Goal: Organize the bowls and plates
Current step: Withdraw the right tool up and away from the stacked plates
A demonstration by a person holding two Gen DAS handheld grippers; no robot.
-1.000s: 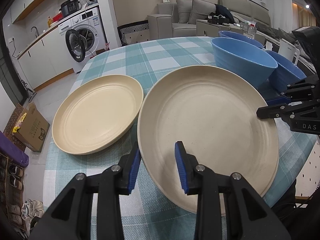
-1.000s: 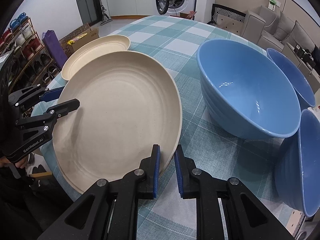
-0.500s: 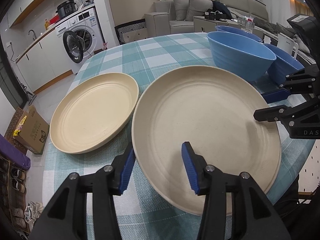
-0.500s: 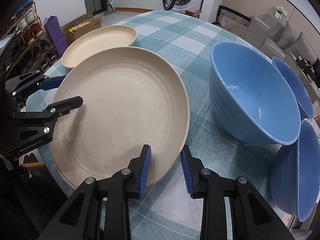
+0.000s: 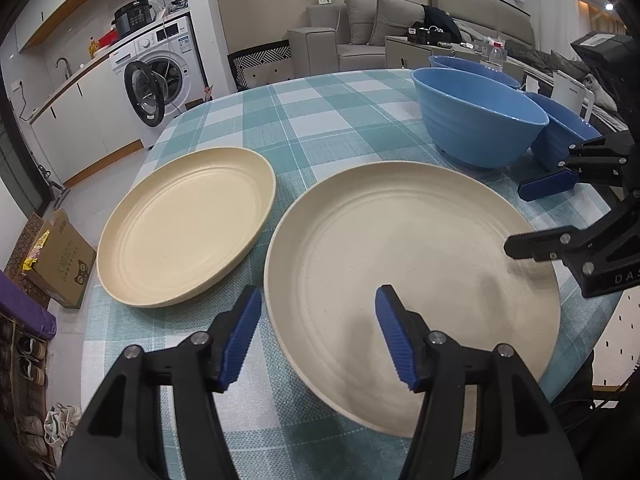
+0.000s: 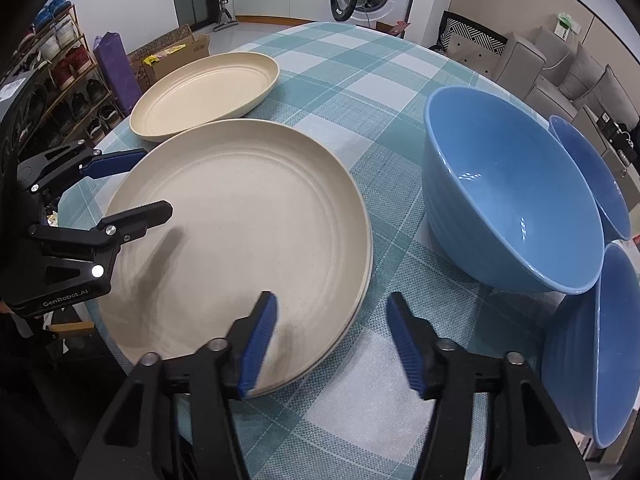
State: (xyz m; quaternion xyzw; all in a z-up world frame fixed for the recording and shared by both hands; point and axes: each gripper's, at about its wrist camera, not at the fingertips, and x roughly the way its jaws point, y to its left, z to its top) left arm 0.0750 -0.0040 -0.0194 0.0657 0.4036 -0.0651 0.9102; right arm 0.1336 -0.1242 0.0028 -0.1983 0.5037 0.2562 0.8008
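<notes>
Both tools (image 5: 318,334) (image 6: 334,344) newly parted astride plate (image 5: 412,264) rim

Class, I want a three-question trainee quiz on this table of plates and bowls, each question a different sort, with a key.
1. True or false: the left gripper clamps the large cream plate.
2. How many blue bowls stand on the checked tablecloth?
3. Multiple choice: the smaller cream plate is A) stacked on the large plate, B) beside it, C) inside a bowl.

Key: 1 false, its jaws have just been opening and straddle the rim; 2 three; 3 B.
</notes>
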